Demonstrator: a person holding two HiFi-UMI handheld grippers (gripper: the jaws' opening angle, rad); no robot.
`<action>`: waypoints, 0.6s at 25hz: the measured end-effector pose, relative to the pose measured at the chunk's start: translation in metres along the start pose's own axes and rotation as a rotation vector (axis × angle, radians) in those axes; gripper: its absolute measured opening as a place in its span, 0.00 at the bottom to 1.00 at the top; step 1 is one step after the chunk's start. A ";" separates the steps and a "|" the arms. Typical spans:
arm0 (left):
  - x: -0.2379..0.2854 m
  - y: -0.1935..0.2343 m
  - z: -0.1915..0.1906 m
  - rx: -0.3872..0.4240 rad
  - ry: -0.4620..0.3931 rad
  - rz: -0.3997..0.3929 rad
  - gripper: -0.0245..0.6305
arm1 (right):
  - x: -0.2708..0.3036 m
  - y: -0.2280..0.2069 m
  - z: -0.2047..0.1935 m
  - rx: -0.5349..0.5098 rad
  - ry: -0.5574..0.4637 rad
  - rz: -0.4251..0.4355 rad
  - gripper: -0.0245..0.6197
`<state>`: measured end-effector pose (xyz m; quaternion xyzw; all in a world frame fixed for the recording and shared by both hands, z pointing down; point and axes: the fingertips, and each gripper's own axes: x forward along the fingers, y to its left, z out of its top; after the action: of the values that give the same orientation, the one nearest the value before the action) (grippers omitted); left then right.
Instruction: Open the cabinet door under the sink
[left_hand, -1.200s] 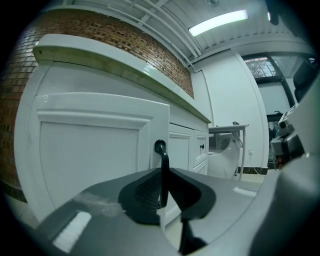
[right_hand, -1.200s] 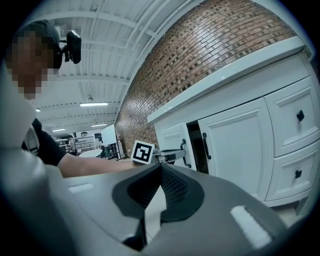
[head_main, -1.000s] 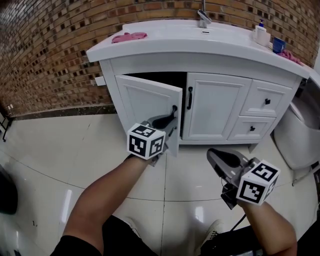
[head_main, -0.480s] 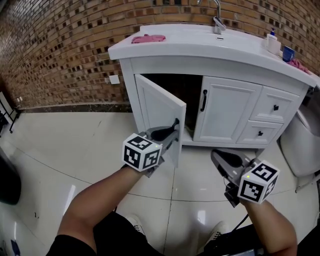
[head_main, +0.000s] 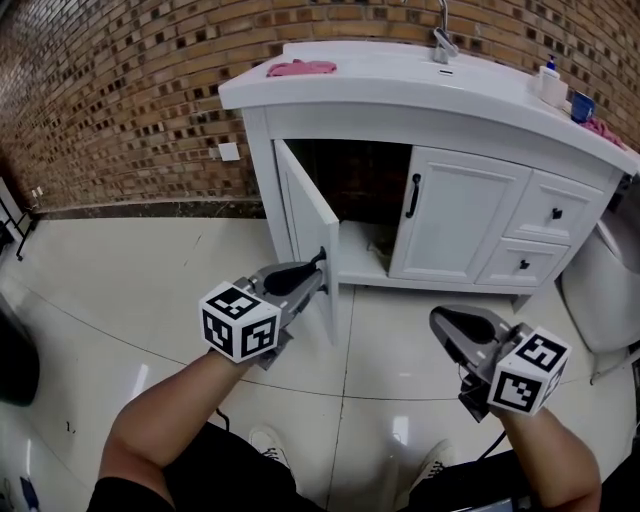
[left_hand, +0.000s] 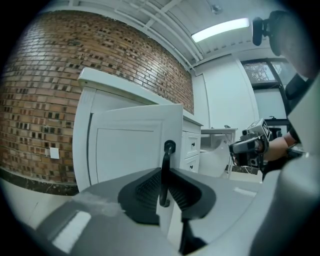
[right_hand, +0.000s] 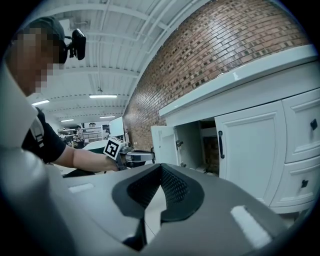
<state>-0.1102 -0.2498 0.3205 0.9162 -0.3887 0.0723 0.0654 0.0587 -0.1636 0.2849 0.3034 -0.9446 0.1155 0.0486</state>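
The white vanity cabinet (head_main: 400, 110) stands against the brick wall. Its left door (head_main: 305, 215) is swung wide open and shows a dark interior (head_main: 355, 180). My left gripper (head_main: 310, 272) is shut on the door's black handle (head_main: 322, 258). In the left gripper view the handle (left_hand: 165, 170) runs upright between the two pads (left_hand: 147, 190), in front of the door panel (left_hand: 130, 150). My right gripper (head_main: 445, 322) hovers over the floor at the lower right, shut with nothing in it. The right gripper view shows its jaws (right_hand: 159, 192) closed together and the open door (right_hand: 164, 145) beyond.
The right cabinet door (head_main: 455, 215) is closed and two drawers (head_main: 555, 213) sit beside it. A pink cloth (head_main: 300, 68), a faucet (head_main: 443, 40) and a bottle (head_main: 551, 85) are on the counter. A white toilet (head_main: 600, 290) stands at the right, on glossy tiled floor (head_main: 150, 290).
My left gripper moved left and nearer with the handle in it, and the left door swung further open. The right gripper has barely shifted.
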 end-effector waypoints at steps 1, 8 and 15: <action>-0.005 0.002 0.000 0.002 -0.001 0.001 0.11 | -0.001 0.000 0.000 0.001 -0.001 -0.001 0.05; -0.054 0.032 -0.005 0.029 0.005 0.063 0.11 | -0.004 0.001 -0.002 0.014 0.004 0.001 0.05; -0.089 0.065 -0.009 -0.004 0.005 0.132 0.11 | 0.003 0.002 -0.010 0.005 0.034 0.004 0.05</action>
<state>-0.2187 -0.2302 0.3172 0.8882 -0.4483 0.0777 0.0634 0.0553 -0.1608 0.2949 0.2995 -0.9440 0.1230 0.0635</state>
